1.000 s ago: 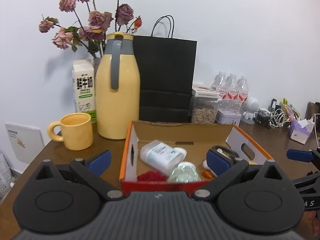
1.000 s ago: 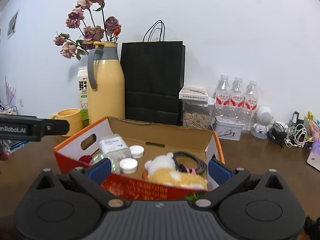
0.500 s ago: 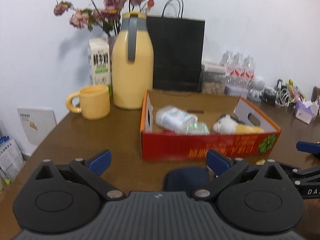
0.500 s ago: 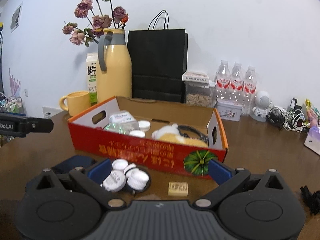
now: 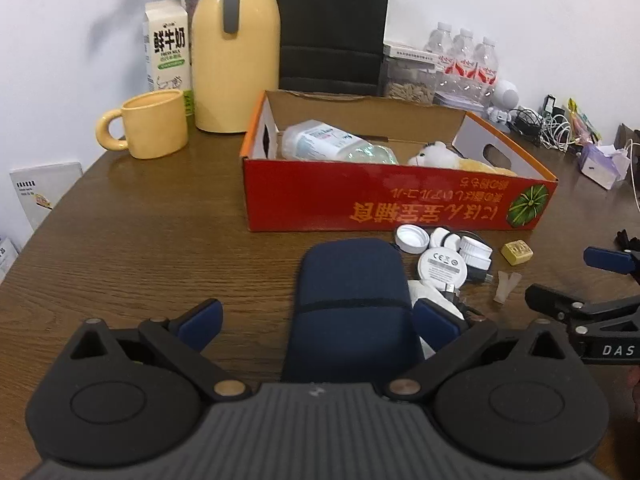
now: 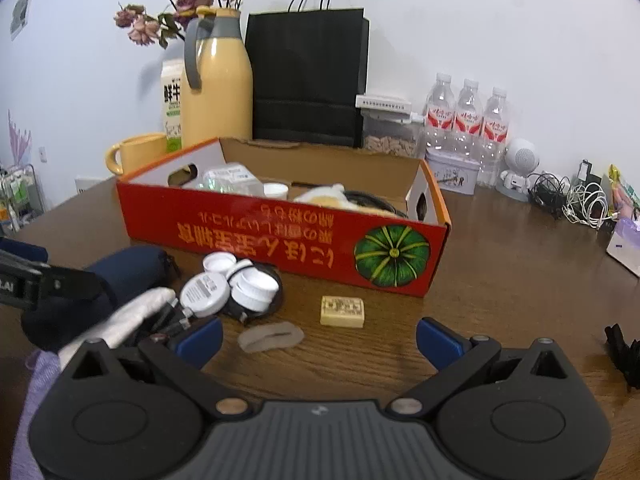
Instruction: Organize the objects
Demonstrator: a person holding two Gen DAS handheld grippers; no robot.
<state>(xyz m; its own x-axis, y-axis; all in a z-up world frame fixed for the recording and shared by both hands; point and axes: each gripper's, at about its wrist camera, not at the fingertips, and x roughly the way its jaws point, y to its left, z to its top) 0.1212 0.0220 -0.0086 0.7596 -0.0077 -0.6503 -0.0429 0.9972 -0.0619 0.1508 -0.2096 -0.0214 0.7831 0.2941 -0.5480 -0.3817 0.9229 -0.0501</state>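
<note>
While loose items lie just before the box (image 5: 396,204), both grippers, left (image 5: 316,316) and right (image 6: 320,340), hover released, grasping nothing, apparently ready to pick the pouch (image 5: 352,304).

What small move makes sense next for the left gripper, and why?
Probably ease the left gripper forward and close on the navy pouch. Its jaws stand open with the pouch lying between them on the table, outside the red cardboard box, which already holds a bottle and a plush toy. Both grippers are empty.
</note>
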